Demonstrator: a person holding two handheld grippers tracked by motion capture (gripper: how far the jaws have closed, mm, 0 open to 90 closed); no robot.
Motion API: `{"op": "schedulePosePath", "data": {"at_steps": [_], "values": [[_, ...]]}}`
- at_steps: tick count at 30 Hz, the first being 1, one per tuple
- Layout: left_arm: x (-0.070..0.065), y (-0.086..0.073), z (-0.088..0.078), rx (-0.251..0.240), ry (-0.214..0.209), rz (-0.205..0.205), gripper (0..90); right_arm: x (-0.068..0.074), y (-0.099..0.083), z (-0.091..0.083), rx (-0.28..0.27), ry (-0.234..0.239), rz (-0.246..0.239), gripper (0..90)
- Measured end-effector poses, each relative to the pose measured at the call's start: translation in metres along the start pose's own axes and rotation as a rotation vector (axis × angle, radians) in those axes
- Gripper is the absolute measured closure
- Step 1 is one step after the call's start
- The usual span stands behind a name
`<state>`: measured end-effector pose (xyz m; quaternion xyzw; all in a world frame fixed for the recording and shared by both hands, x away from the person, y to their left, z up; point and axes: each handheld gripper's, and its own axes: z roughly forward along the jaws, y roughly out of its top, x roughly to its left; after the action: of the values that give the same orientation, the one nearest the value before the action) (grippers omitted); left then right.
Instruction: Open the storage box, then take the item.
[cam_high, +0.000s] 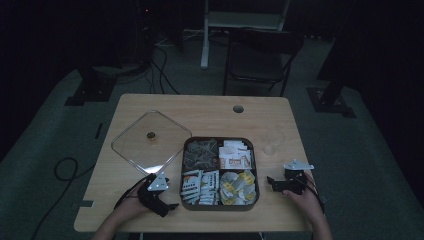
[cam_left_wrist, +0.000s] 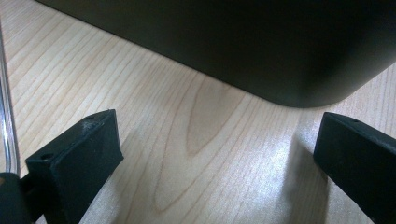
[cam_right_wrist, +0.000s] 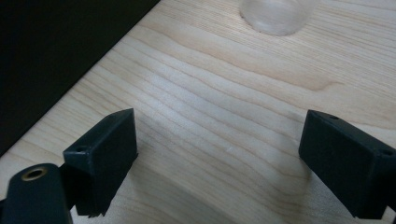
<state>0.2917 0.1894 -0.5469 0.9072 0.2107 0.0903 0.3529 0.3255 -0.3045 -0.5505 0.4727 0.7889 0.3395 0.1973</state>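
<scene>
Both grippers sit low on the table (cam_high: 210, 112), jaws spread wide on nothing. The left gripper (cam_high: 172, 206) waits at eight o'clock of the dark snack tray (cam_high: 220, 140), the right gripper (cam_high: 270, 181) at four o'clock; the clear lid (cam_high: 131, 142) lies at ten.

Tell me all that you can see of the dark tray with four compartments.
The dark tray is square with rounded corners and lies flat on the wooden table, uncovered. Its four compartments hold packets: greyish ones far left, white-orange far right, white near left, yellow-white near right. The clear lid lies beside it, at its left. No tongs touch it.
</scene>
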Motion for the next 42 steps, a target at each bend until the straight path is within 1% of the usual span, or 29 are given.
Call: {"op": "schedulePosePath", "data": {"at_steps": [8,10,13,15,17,22,28,32,34,35,38,42], "values": [[0.0,0.0,0.0,0.0,0.0,0.0,1.3,0.0,0.0,0.0,-0.001,-0.001,-0.001,10.9],[0.0,0.0,0.0,0.0,0.0,-0.001,1.2,0.0,-0.001,-0.001,-0.005,0.002,0.009,10.9],[0.0,0.0,0.0,0.0,0.0,0.0,1.2,0.001,-0.003,-0.003,-0.013,0.012,0.029,10.9],[0.0,0.0,0.0,0.0,0.0,0.0,1.3,0.002,-0.003,-0.004,-0.014,0.016,0.034,11.0],[0.0,0.0,0.0,-0.001,0.0,0.0,1.3,0.002,-0.004,-0.005,-0.013,0.03,0.032,11.0],[0.0,0.0,0.0,0.0,0.0,0.0,1.3,0.003,-0.003,-0.011,-0.026,0.047,0.034,11.0],[0.0,0.0,0.0,0.0,0.0,0.0,1.3,0.005,0.005,-0.025,-0.064,0.081,0.043,11.0],[0.0,0.0,0.0,0.0,0.0,-0.001,1.2,0.007,0.011,-0.032,-0.091,0.091,0.04,11.0],[0.0,0.0,0.0,0.0,0.0,-0.001,1.3,0.009,0.014,-0.037,-0.104,0.096,0.031,11.8],[0.0,0.0,0.0,0.0,0.0,0.0,1.3,0.011,0.016,-0.038,-0.107,0.098,0.024,15.5],[0.0,0.0,0.0,0.0,0.0,-0.001,1.3,0.015,0.021,-0.043,-0.122,0.117,0.02,15.5],[0.0,0.0,0.0,0.0,0.0,0.0,1.2,0.023,0.029,-0.048,-0.135,0.155,-0.006,15.8]]}}
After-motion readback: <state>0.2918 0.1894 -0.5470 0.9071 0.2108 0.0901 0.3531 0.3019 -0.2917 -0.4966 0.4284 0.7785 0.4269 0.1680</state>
